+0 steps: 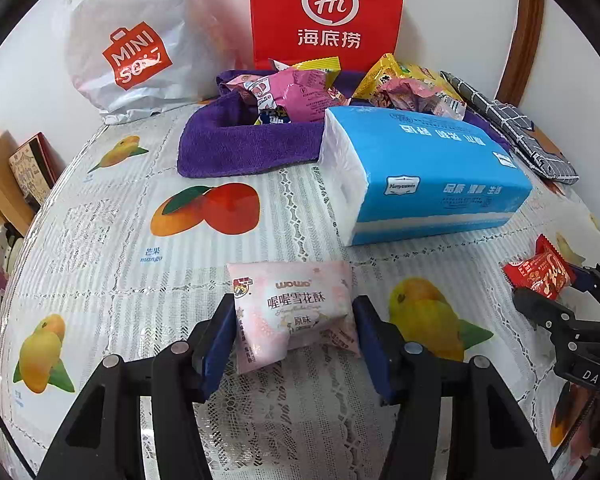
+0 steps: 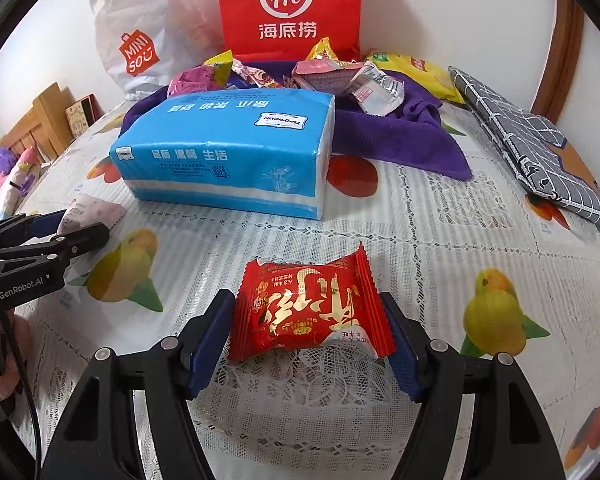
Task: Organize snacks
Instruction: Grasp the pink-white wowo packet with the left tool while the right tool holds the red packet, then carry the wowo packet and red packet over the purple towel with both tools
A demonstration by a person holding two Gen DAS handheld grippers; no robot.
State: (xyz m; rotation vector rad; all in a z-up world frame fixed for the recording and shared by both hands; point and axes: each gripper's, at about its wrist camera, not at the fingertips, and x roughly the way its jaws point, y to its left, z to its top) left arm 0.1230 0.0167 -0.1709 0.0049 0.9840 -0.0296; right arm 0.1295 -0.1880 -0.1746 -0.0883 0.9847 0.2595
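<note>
Left tongs (image 1: pixel 294 322) are clenching a pink snowflake-crisp packet (image 1: pixel 292 312), pads pressing both its sides, packet lying near on the tabletop (image 1: pixel 112 240). Right tongs (image 2: pixel 309 316) are gripping a red pastry packet (image 2: pixel 310 306) by its crimped ends, well right of the pink one. Beyond both, a blue tissue pack (image 2: pixel 224 152) is lying flat. Farther, a purple towel (image 1: pixel 236 148) is holding mixed snack packets (image 1: pixel 292 92). Farthest, a red paper bag (image 1: pixel 326 12) is standing against the wall.

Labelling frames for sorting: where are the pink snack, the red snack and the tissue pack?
pink snack (image 1: pixel 292 312), left wrist view, printed front.
red snack (image 2: pixel 308 308), right wrist view, wrapper middle.
tissue pack (image 1: pixel 432 160), left wrist view, blue top.
</note>
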